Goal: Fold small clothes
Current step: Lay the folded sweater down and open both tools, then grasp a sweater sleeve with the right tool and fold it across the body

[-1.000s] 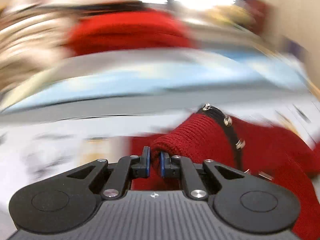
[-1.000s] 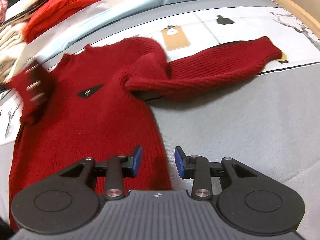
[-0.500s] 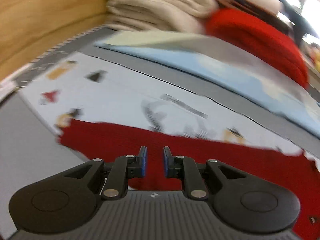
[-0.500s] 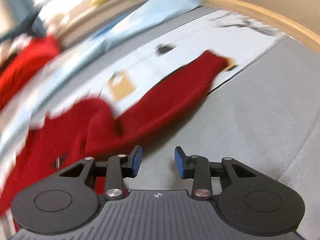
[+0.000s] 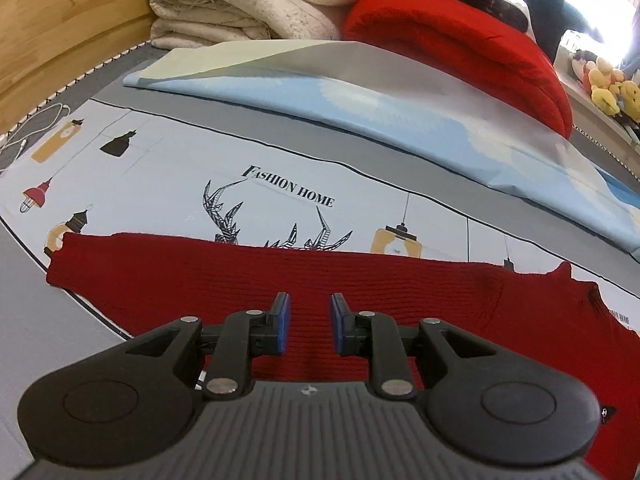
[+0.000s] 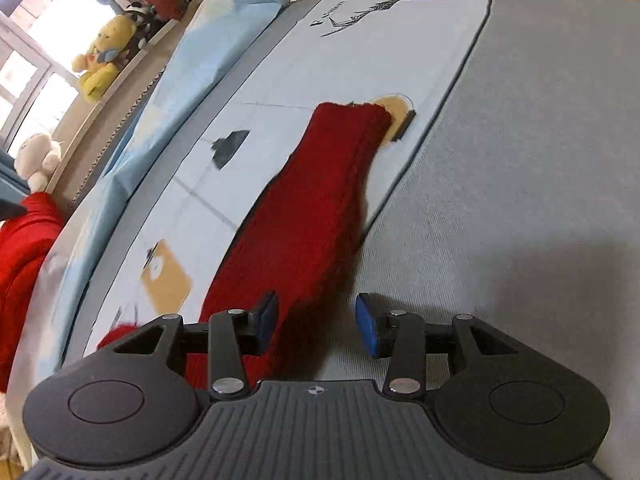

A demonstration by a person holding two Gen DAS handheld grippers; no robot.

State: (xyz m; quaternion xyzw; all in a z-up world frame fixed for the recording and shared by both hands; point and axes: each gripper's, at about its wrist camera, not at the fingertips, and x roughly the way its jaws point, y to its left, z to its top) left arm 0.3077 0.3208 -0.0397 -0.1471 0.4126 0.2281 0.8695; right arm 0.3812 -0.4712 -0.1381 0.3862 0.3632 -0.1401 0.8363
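A small dark red knit sweater (image 5: pixel 400 296) lies flat on a printed grey and pale blue bedsheet (image 5: pixel 168 176). In the left wrist view one sleeve stretches out to the left, its cuff at the far left. My left gripper (image 5: pixel 306 320) hovers over that sleeve, open and empty. In the right wrist view the other sleeve (image 6: pixel 312 216) stretches away from me, its cuff far ahead. My right gripper (image 6: pixel 316 320) is open and empty, straddling this sleeve's right edge.
A light blue folded sheet (image 5: pixel 360 108) lies behind the sweater. A bright red blanket (image 5: pixel 460 48) and cream folded blankets (image 5: pixel 240 4) are stacked at the back. A wooden bed frame (image 5: pixel 60 28) stands at the left. Plush toys (image 6: pixel 104 56) sit on a ledge.
My left gripper let go of the sleeve cuff it held, laid the sleeve out to the left, and opened. My right gripper swung from the sweater body over to the other sleeve.
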